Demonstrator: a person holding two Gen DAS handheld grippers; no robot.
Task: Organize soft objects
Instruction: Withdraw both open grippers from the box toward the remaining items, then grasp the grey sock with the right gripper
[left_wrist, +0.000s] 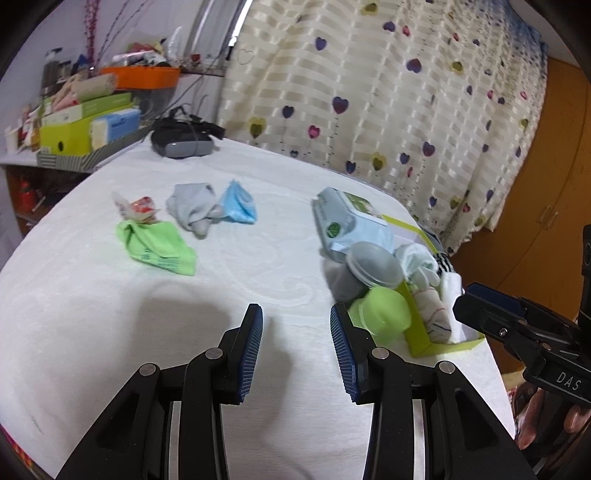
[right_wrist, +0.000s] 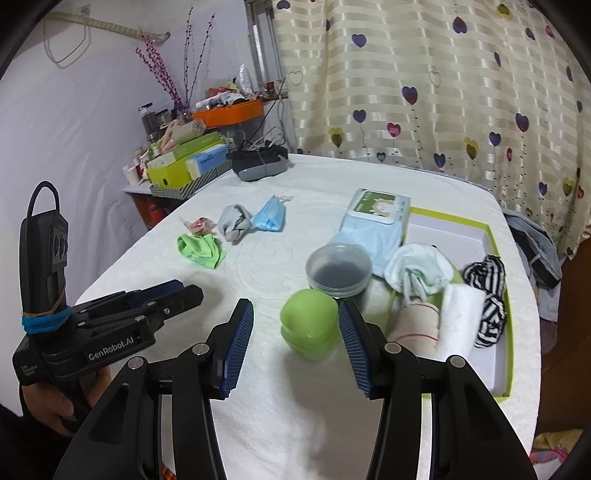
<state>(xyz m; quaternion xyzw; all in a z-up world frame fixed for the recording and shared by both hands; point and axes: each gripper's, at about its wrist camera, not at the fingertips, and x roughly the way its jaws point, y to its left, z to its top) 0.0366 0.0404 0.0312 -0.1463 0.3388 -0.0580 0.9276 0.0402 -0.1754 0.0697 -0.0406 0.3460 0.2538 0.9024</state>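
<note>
A green-rimmed white box (right_wrist: 496, 236) on the white table holds rolled socks: a mint one (right_wrist: 419, 267), a black-and-white striped one (right_wrist: 487, 295) and cream ones (right_wrist: 421, 325). It also shows in the left wrist view (left_wrist: 424, 332). Loose on the table lie a green cloth (left_wrist: 159, 247), a grey sock (left_wrist: 192, 208), a blue face mask (left_wrist: 238, 203) and a candy wrapper (left_wrist: 138, 208). My left gripper (left_wrist: 297, 350) is open and empty over bare table. My right gripper (right_wrist: 295, 347) is open, with a green soft lump (right_wrist: 310, 326) between its fingers, not clamped.
A grey lidded jar (right_wrist: 338, 269) and a wet-wipes pack (right_wrist: 373, 225) stand beside the box. A black and grey device (right_wrist: 258, 164) sits at the table's far end. A cluttered shelf (right_wrist: 184, 162) stands at the far left. A heart-print curtain (right_wrist: 443, 92) hangs behind.
</note>
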